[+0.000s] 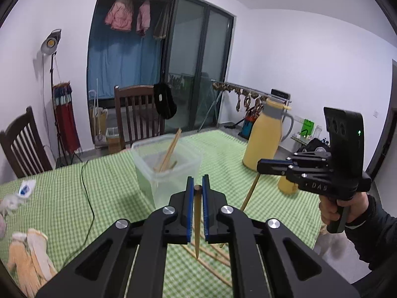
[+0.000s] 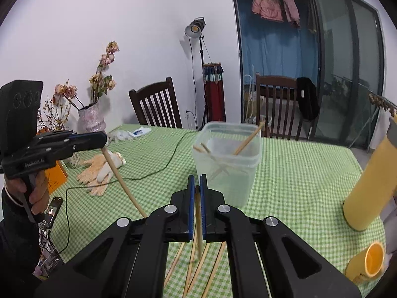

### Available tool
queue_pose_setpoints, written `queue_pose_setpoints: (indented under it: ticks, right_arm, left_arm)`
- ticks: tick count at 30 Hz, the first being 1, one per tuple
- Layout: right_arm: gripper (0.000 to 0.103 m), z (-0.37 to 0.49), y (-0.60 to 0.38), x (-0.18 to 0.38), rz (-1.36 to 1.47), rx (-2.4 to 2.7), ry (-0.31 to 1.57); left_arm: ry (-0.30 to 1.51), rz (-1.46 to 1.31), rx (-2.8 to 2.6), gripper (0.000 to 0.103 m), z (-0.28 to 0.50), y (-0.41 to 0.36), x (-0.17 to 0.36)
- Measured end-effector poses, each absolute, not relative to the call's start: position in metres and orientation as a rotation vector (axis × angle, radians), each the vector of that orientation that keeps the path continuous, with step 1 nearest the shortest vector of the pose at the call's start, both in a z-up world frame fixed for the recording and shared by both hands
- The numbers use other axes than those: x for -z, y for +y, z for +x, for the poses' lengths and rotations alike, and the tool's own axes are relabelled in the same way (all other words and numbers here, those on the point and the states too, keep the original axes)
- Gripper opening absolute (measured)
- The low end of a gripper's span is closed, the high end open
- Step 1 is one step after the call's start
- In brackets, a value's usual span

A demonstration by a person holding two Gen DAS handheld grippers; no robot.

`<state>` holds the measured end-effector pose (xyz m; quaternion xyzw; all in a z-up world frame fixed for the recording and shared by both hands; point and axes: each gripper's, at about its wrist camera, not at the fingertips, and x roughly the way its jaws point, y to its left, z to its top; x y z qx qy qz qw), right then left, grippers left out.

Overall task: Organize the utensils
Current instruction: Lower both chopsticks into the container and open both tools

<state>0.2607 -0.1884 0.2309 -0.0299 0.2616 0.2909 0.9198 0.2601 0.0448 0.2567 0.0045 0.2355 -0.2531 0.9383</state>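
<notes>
Both grippers, left gripper (image 1: 197, 186) and right gripper (image 2: 197, 186), clench one slim wooden chopstick (image 1: 197, 223) each, lifted for dropping into the clear plastic tub (image 1: 168, 166) at 12 o'clock.

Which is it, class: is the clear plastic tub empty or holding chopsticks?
Holding chopsticks: several lean inside the clear plastic tub, one poking above its rim.

My left wrist view looks forward and slightly down over the tabletop (image 1: 74, 191) from close range; my right wrist view does likewise, both sharing the clear tub (image 1: 168, 164) (image 2: 227, 159).
</notes>
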Motion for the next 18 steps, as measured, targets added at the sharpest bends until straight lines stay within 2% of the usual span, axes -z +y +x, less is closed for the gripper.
queue_pose_setpoints:
  ticks: [12,18]
  right_arm:
    - [0.004,0.312,-0.199,-0.364,-0.062,-0.566,0.313]
    - [0.004,0.372,-0.186,-0.377,-0.057,-0.534,0.336]
  left_arm:
    - [0.320,0.003,0.480,0.004,0.329,0.056,-0.394]
    - [0.364,0.022,0.400,0.004,0.406,0.045,-0.399]
